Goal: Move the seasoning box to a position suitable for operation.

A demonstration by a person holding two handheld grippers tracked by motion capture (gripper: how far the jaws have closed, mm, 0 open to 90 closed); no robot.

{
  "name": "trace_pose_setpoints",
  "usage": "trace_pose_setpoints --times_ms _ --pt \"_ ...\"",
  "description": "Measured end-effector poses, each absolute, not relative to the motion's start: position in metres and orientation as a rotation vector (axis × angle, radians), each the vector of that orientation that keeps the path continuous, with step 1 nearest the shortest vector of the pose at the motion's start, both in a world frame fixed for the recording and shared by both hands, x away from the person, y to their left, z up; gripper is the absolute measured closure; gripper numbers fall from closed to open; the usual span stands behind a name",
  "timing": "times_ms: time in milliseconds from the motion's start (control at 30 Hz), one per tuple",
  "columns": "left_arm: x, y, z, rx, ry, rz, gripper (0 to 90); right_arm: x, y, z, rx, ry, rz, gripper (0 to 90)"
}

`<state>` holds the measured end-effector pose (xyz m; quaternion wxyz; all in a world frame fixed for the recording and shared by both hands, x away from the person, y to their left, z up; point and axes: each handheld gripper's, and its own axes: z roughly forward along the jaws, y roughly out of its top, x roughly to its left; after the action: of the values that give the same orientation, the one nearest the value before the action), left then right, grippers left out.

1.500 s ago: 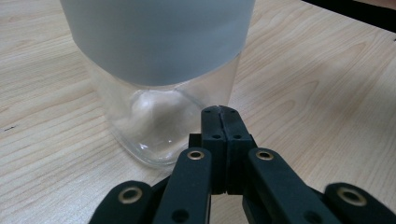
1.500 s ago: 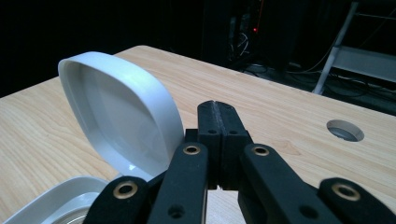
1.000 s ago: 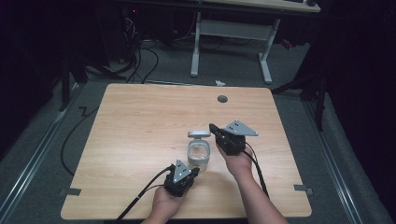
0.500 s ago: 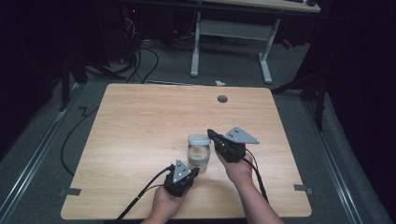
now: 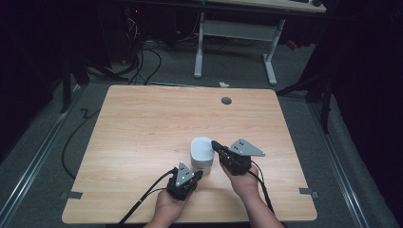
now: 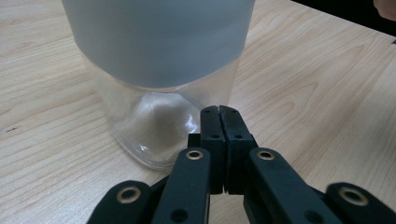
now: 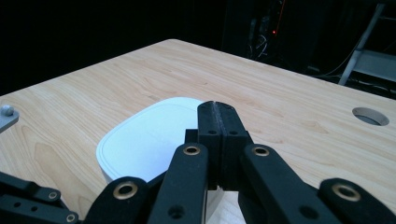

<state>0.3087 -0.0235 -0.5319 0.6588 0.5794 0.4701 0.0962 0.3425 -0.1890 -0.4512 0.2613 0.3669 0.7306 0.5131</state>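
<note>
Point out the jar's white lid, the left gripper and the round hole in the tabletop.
white lid [image 7: 149, 135], right gripper view, on its flat top.
left gripper [image 6: 219, 114], left gripper view, at the shut jaw tips.
round hole [image 5: 226, 100], high view, at its centre.

1. The jar [image 5: 202, 152] is squarish clear glass with rounded corners and a white lid [image 7: 149, 135], and it's closed.
2. It stands upright on the wooden table [image 5: 142, 123], toward 5 o'clock from the table's center.
</note>
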Motion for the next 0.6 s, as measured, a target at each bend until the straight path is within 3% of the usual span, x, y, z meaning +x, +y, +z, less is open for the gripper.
trace_pose_setpoints --times_ms 600 --pt "0.299 -0.014 -0.524 1.323 1.058 0.161 84.9 0.329 -0.226 -0.468 1.093 1.932 1.384 88.0"
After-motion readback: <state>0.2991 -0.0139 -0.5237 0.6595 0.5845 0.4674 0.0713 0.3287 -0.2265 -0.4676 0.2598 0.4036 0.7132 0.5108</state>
